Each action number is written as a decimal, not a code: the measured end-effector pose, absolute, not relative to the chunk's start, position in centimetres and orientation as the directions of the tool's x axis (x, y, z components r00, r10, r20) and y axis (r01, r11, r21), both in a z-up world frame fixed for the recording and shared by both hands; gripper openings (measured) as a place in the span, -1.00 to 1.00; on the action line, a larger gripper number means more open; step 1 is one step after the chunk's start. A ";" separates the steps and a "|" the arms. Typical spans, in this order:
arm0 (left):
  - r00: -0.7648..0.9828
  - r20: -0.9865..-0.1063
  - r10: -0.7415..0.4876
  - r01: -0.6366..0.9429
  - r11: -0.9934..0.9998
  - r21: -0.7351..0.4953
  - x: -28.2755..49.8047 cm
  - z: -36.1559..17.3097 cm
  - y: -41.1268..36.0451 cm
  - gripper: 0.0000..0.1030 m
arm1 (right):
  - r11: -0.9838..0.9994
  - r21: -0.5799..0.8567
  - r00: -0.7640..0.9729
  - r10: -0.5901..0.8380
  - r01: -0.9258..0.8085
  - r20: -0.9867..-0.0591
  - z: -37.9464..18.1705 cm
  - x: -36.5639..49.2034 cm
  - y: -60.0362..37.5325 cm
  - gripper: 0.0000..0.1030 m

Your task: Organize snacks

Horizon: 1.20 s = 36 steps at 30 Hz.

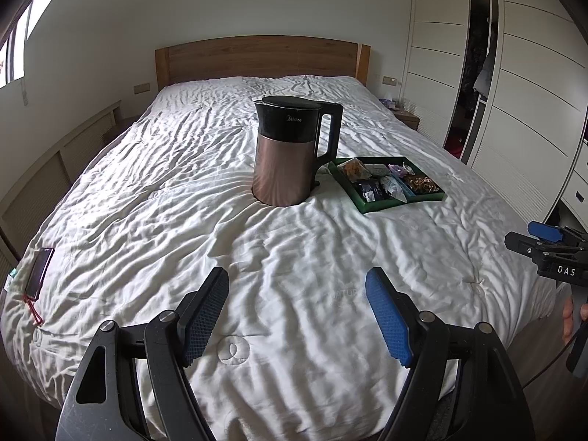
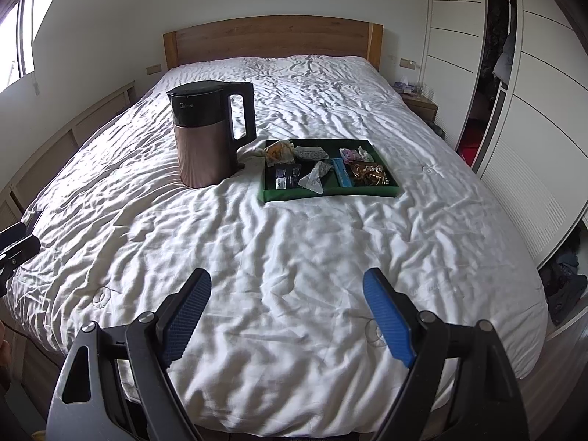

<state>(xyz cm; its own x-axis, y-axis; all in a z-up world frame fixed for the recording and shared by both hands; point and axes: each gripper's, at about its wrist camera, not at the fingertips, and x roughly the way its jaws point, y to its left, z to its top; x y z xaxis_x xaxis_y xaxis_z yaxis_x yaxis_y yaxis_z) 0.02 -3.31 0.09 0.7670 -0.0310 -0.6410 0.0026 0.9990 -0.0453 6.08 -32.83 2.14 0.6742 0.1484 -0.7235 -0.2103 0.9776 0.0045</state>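
A green tray [image 2: 294, 194] with two compartments lies on the white bed and holds several snack packets [image 2: 316, 176]. It also shows in the left wrist view [image 1: 382, 207], right of the kettle. My left gripper [image 1: 297, 316] is open and empty above the foot of the bed, well short of the tray. My right gripper [image 2: 286, 314] is open and empty too, also over the near part of the bed. Each gripper's tip shows at the edge of the other's view.
A copper and black electric kettle [image 1: 290, 154] stands on the bed left of the tray, also in the right wrist view [image 2: 209, 136]. A phone [image 1: 39, 272] lies at the bed's left edge. A wardrobe [image 2: 533, 110] stands to the right, a nightstand [image 2: 420, 104] beside the headboard.
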 end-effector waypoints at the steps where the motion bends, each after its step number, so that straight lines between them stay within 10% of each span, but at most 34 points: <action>1: 0.767 -0.641 -0.032 0.003 0.999 -0.046 0.0 0.1 -3.3 0.39 | 0.977 0.005 0.673 0.150 -0.213 -0.724 2.1 6.1 -32.8 1.00; 9: 0.763 -0.644 -0.051 0.017 0.998 -0.059 0.2 0.3 -3.1 0.43 | 0.972 -0.008 0.669 0.157 -0.236 -0.726 1.9 6.0 -32.8 1.00; 12: 0.780 -0.626 -0.018 -0.014 0.999 -0.046 -0.1 0.4 -3.0 0.91 | 0.972 -0.004 0.669 0.160 -0.237 -0.726 2.0 6.0 -32.7 1.00; 36: 0.799 -0.601 0.022 -0.037 0.999 -0.013 -0.2 0.5 -3.2 0.93 | 0.973 -0.008 0.663 0.151 -0.231 -0.733 1.4 6.5 -33.6 1.00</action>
